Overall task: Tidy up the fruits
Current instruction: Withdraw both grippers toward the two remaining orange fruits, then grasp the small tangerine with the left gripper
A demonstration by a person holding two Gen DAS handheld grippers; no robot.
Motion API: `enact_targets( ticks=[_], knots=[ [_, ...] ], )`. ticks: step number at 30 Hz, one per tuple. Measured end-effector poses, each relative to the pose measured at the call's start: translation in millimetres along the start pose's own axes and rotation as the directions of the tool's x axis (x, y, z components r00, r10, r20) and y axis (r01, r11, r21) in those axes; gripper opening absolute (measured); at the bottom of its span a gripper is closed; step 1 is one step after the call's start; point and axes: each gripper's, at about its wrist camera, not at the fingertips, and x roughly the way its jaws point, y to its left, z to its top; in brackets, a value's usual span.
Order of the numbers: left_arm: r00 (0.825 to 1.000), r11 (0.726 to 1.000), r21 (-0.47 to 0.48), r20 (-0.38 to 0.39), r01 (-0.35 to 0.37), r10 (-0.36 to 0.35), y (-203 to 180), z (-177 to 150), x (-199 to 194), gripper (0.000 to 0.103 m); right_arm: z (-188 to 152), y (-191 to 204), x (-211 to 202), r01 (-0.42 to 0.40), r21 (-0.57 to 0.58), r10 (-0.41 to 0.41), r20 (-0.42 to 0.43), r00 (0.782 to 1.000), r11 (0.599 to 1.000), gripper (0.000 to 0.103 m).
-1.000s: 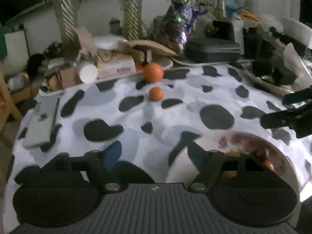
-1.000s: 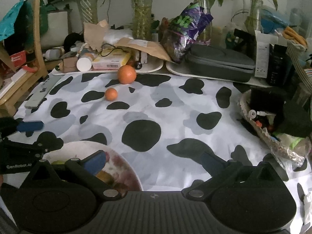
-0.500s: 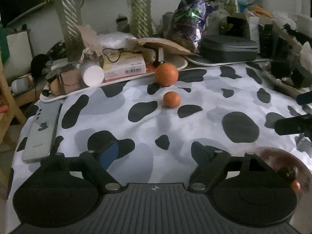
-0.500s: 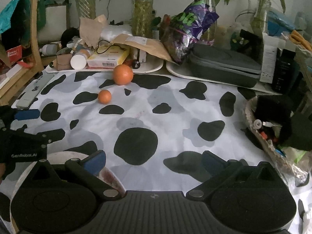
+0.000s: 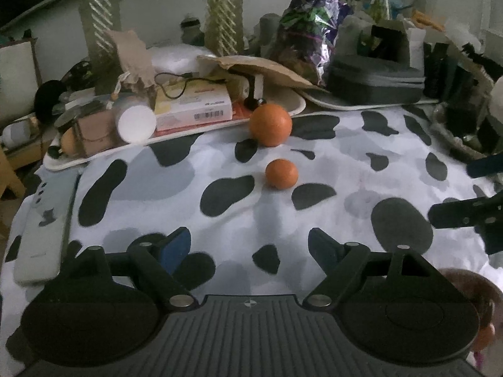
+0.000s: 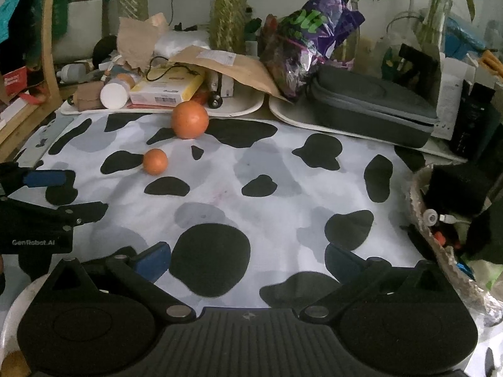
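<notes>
Left tool (image 5: 248, 248): jaws well apart, nothing between the blue pads, only spotted cloth below; seen side-on at the left edge of the right wrist view (image 6: 47, 194).
Right tool (image 6: 248, 259): jaws wide apart, nothing held; its fingers show at the right edge of the left wrist view (image 5: 465, 204).
Large orange (image 5: 270, 125): on the cow-print cloth (image 5: 220, 213), far side, just beside the rim of the white tray (image 5: 94, 157); whether it touches the rim I cannot tell.
Small orange (image 5: 281, 173): nearer than the large one, slightly apart from it, ahead of both tools.
Plate (image 6: 19, 301): white rim at the near left corner of the right wrist view, mostly hidden by the tool body; flowered edge at near right of the left wrist view (image 5: 478, 289), with a small orange fruit (image 5: 485, 334) in it.
Phone (image 5: 41, 229): flat on the cloth at the far left edge of the worktop.
Grey zip case (image 6: 371, 106): far right, on a second tray.
Purple foil bag (image 6: 308, 40): behind the case, against plant stems.
</notes>
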Motion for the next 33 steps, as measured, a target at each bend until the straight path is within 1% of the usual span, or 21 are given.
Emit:
enact_targets(
  ticks=[7,10,13,14,15,19,22,24,25,27,30,33],
  knots=[
    [0.998,0.999,0.013,0.033,0.052,-0.053,0,7,18,0.081,9,-4,18,0.014,0.001,-0.014,-0.005,1.000,1.000,0.103],
    [0.994,0.996,0.019,0.057,0.089,-0.090,0,11,26,0.080,13,-6,27,0.016,0.002,-0.016,-0.003,1.000,1.000,0.103],
    [0.991,0.993,0.044,0.076,0.112,-0.115,-4,15,34,0.078,17,-5,38,0.018,-0.008,-0.018,-0.004,1.000,1.000,0.103],
    [0.990,0.992,0.055,0.080,0.114,-0.118,-5,16,37,0.073,18,-5,42,0.018,-0.014,-0.018,-0.001,1.000,1.000,0.103],
    [0.989,0.991,0.066,0.083,0.116,-0.122,-7,18,39,0.064,19,-5,45,0.016,-0.021,-0.016,0.002,1.000,1.000,0.103],
    [0.987,0.989,0.072,0.088,0.126,-0.132,-10,25,53,0.056,24,-5,54,0.017,-0.036,-0.016,0.008,1.000,0.999,0.103],
    [0.988,0.991,0.068,0.092,0.118,-0.124,-11,28,63,0.053,26,-6,58,0.015,-0.045,-0.014,0.018,1.000,0.999,0.103],
    [0.988,0.990,0.065,0.084,0.126,-0.131,-11,30,69,0.036,29,-7,61,0.019,-0.046,-0.018,0.022,1.000,0.999,0.103],
    [0.989,0.990,0.070,0.073,0.120,-0.125,-12,31,72,0.035,29,-7,62,0.018,-0.044,-0.017,0.025,1.000,0.999,0.103],
    [0.990,0.990,0.091,0.076,0.109,-0.116,-15,30,73,0.032,31,-7,64,0.014,-0.038,-0.013,0.037,0.999,0.999,0.103],
    [0.990,0.990,0.095,0.080,0.106,-0.114,-14,31,70,0.032,34,-7,66,0.004,-0.032,-0.002,0.065,0.998,0.999,0.103],
    [0.991,0.993,0.085,0.091,0.086,-0.094,-7,32,64,0.032,39,-3,69,-0.015,-0.016,0.016,0.095,0.995,1.000,0.103]
  ],
)
